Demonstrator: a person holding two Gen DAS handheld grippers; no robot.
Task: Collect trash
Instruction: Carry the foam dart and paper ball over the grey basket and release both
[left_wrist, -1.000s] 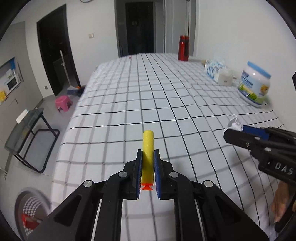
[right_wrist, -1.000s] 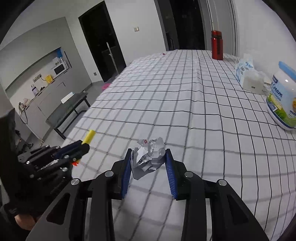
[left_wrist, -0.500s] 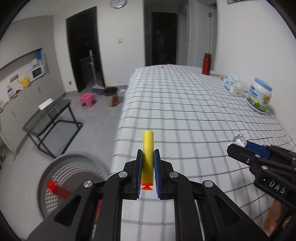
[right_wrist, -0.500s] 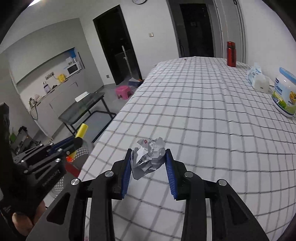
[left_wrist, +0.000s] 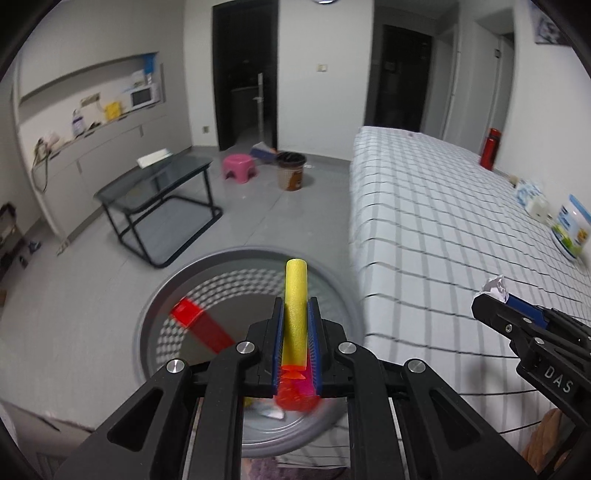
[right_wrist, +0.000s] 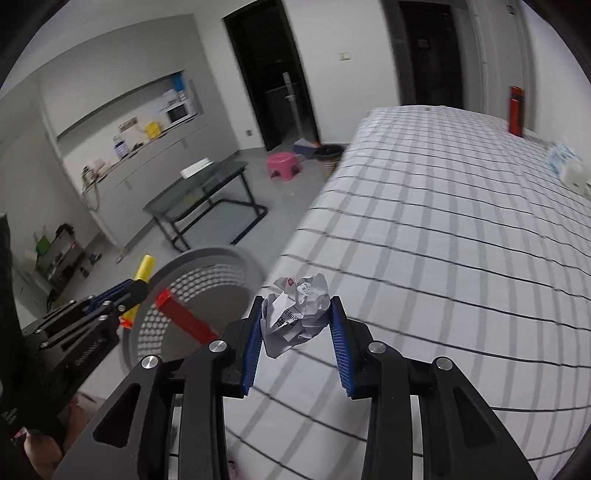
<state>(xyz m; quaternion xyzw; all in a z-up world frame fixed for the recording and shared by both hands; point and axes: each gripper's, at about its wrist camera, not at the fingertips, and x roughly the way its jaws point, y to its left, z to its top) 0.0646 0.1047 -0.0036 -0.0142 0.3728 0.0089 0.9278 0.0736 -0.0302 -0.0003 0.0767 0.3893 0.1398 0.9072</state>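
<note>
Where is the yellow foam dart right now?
The yellow foam dart is clamped upright in the left gripper, directly above the grey perforated waste bin on the floor, left of the checked bed.

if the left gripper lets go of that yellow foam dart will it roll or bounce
The yellow foam dart looks like light, spongy foam, so it would probably drop softly with a small bounce. Its round body could roll, though the grey bin below would likely contain it.

Checked bed (left_wrist: 443, 221): tub (left_wrist: 570, 230), bottle (left_wrist: 489, 147)
</note>
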